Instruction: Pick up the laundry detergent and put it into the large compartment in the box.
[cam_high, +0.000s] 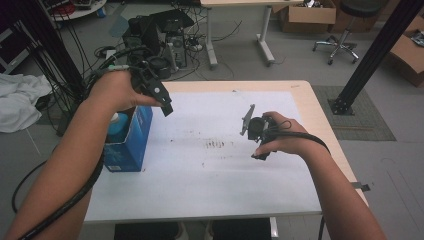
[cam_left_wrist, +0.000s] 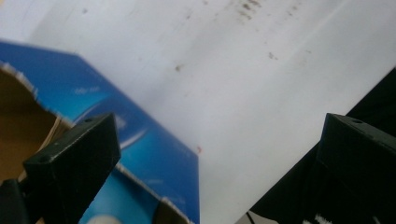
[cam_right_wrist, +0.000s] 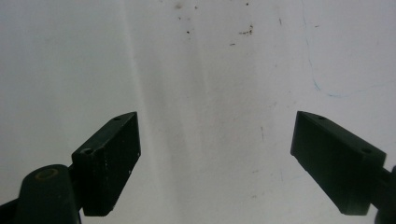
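White table (cam_high: 225, 190), stained; blue box (cam_high: 131, 137) at L edge.

Count at table: one blue carton (cam_high: 131, 141), open at top; one bottle with a blue cap (cam_high: 118, 123) inside it. One white sheet (cam_high: 210, 165) covering the tabletop. Two handheld grippers: left gripper (cam_high: 166, 107), right gripper (cam_high: 258, 156).
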